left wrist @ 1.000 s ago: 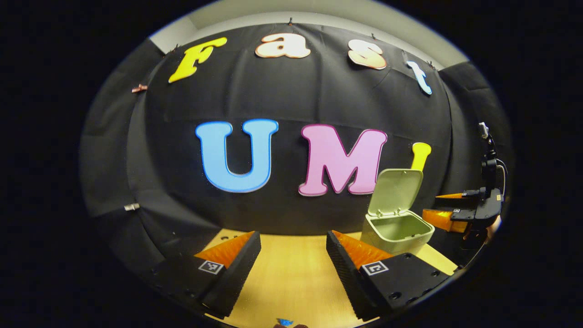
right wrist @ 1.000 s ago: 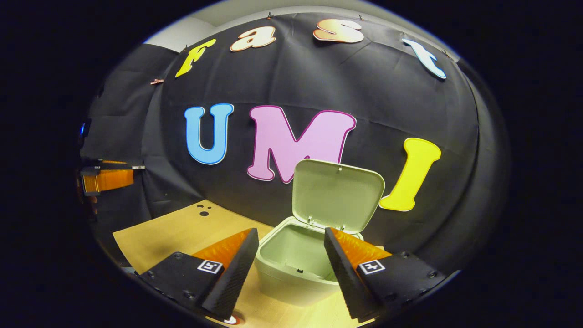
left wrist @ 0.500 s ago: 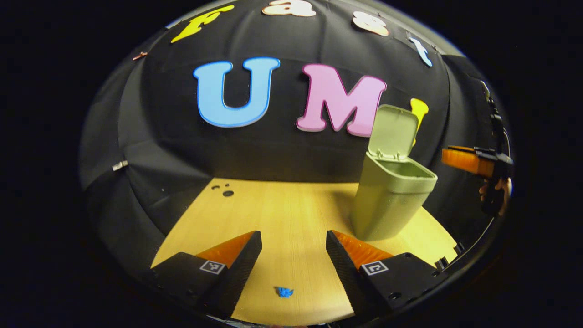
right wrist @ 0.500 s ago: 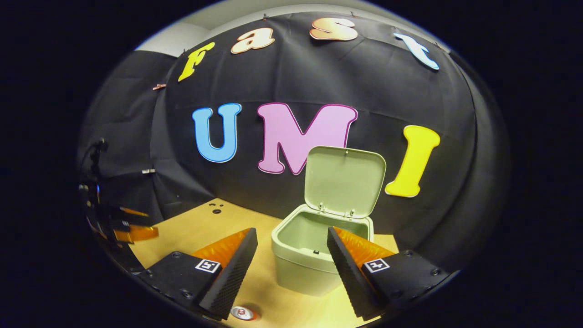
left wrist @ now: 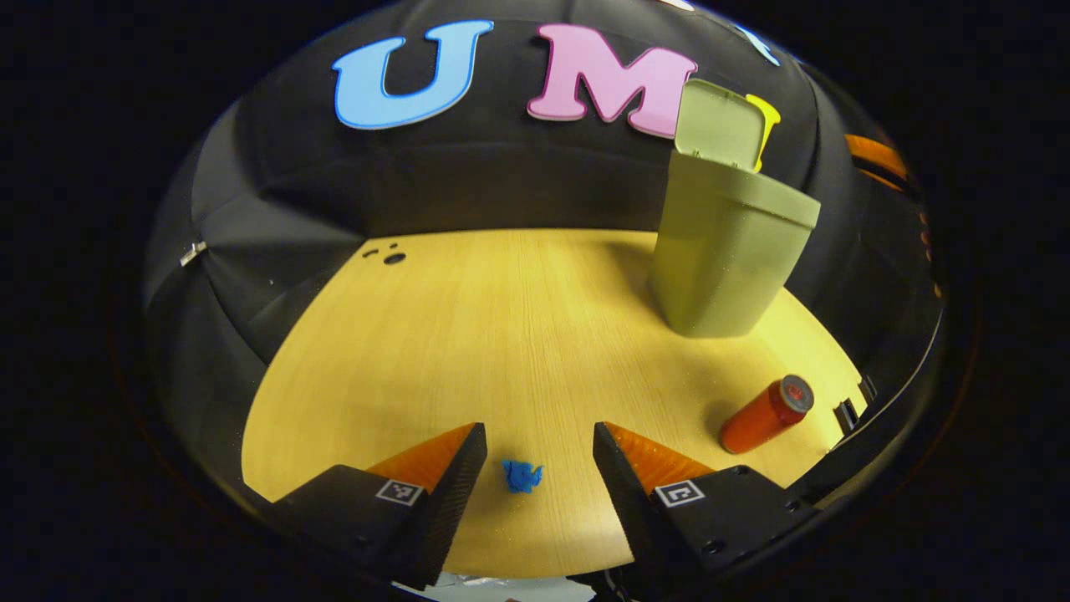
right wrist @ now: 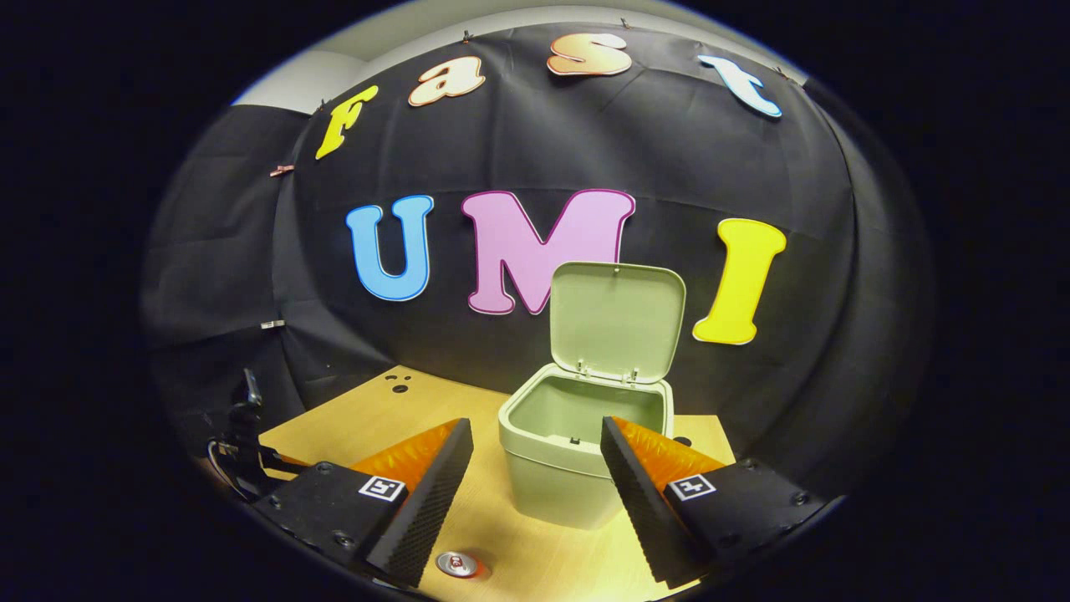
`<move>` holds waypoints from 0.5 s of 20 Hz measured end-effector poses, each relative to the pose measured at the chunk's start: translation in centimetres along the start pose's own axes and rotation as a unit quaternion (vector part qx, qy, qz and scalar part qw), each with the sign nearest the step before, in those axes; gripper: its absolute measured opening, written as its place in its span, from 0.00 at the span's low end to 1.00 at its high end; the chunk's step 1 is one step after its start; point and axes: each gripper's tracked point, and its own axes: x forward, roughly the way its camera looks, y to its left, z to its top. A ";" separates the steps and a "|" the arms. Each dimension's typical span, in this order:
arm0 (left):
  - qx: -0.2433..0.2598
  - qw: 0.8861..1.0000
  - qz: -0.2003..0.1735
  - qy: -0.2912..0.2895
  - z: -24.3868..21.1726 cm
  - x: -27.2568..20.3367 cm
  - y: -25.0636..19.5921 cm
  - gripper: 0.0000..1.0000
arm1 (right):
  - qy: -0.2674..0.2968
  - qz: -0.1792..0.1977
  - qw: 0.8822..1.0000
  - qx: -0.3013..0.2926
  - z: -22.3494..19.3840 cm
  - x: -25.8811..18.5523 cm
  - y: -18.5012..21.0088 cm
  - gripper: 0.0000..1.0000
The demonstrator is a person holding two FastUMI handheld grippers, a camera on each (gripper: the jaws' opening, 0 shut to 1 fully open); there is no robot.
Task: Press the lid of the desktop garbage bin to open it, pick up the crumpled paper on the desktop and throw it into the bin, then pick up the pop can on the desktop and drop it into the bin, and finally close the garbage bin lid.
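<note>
Tongs on my left (left wrist: 535,456) are spread, the crumpled paper (left wrist: 522,476) low center between them on the surface (left wrist: 468,334). Right tongs (right wrist: 535,456) gape before the open bin (right wrist: 585,435). Next I judge: lower, pinch paper.

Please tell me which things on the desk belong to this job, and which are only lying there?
Job: garbage bin, lid open; crumpled paper; pop can; left hand-held gripper, open around the paper.
Idle: wooden desktop; its holes.
</note>
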 end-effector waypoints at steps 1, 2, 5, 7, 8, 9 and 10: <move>-0.001 1.000 -0.001 0.011 -1.0 0.7 0.0 0.85 | 0.000 -0.002 1.000 0.000 0.0 -0.4 -0.1 0.98; 0.000 1.000 -0.001 0.022 -1.8 1.2 0.0 0.83 | 0.002 -0.005 1.000 -0.001 -0.1 -0.8 -0.3 0.98; 0.005 0.999 0.001 0.049 -4.0 2.9 0.8 0.79 | 0.008 -0.015 1.000 -0.008 -0.4 -1.8 -0.9 0.98; -0.001 0.998 -0.001 0.065 -5.0 3.8 1.1 0.75 | 0.013 -0.019 1.000 -0.006 -0.6 -2.3 -1.0 0.98; -0.002 0.998 0.000 0.070 -5.3 4.3 1.2 0.70 | 0.015 -0.022 1.000 -0.005 -0.7 -2.4 -1.0 0.98; -0.002 0.997 0.001 0.074 -5.7 4.7 1.3 0.69 | 0.015 -0.022 1.000 -0.004 -0.7 -2.6 -1.0 0.98; -0.001 0.997 0.004 0.079 -5.9 5.0 1.5 0.66 | 0.017 -0.023 1.000 -0.003 -0.7 -2.7 -0.8 0.98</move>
